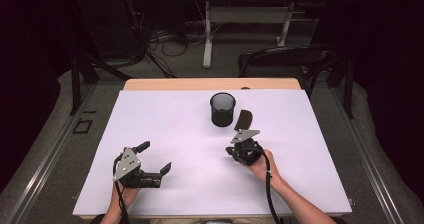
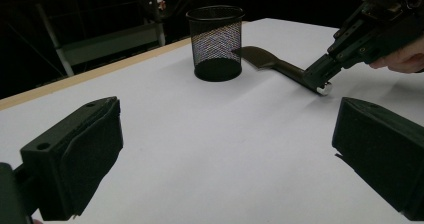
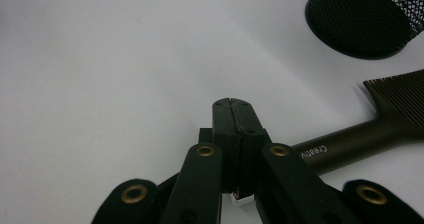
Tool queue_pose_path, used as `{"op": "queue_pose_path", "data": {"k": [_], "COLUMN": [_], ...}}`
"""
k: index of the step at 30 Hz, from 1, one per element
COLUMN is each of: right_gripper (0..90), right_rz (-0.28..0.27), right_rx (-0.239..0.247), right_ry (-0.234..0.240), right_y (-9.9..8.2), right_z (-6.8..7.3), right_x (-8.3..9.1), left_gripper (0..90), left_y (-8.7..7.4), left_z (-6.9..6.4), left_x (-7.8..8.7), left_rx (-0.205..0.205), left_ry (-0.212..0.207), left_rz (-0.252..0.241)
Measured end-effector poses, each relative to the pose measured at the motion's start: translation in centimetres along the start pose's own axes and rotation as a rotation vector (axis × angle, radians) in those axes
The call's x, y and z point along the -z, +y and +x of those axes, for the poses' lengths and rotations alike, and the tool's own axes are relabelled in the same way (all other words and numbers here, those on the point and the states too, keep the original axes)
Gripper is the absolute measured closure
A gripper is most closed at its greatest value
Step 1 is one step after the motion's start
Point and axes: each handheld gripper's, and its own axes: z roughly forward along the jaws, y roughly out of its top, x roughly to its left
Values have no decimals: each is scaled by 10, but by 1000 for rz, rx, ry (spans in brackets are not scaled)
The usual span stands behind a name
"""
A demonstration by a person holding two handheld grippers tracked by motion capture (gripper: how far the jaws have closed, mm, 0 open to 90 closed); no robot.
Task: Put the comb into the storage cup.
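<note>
The comb [image 2: 280, 65] lies flat on the white desk [image 1: 175, 134] just beside the black mesh cup [image 1: 222, 109], which stands upright toward the far edge of the desk. In the left gripper view the comb's toothed head sits close against the cup's base, at the cup's right, and its dark handle runs away from the cup toward the right hand-held gripper [image 2: 324, 81].

The right hand-held gripper has its jaws pressed together at the handle end farthest from the cup. In the left gripper view its tip sits right on that end, where a small bright cap shows. In the right gripper view [image 3: 234, 106] the two black jaws meet with no gap at their tips, and the handle comes out from behind them toward the comb's teeth and the cup. Whether the pads actually pinch the handle cannot be told.

The left hand-held gripper [image 1: 155, 156] is well apart from the cup, at the near left of the desk, with its jaws spread wide and nothing between them.
</note>
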Motion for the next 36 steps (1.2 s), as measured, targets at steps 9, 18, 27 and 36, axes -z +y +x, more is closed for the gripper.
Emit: {"op": "queue_pose_path", "data": {"k": [9, 18, 27, 36], "right_gripper": [900, 900, 900, 900], "right_rz": [36, 48, 57, 66], "right_rx": [-14, -32, -38, -43], "right_ry": [-2, -9, -18, -22], "right_y": [-2, -3, -4, -4], "right_z": [-3, -3, -6, -7], "right_x": [-2, -3, -3, -3], "left_gripper": [0, 0, 0, 0], "left_y": [0, 0, 0, 0], "left_z": [0, 1, 1, 1], "left_x": [0, 1, 1, 1], "left_rx": [1, 0, 0, 1], "left_ry": [1, 0, 0, 1], "left_rz": [1, 1, 1, 0]}}
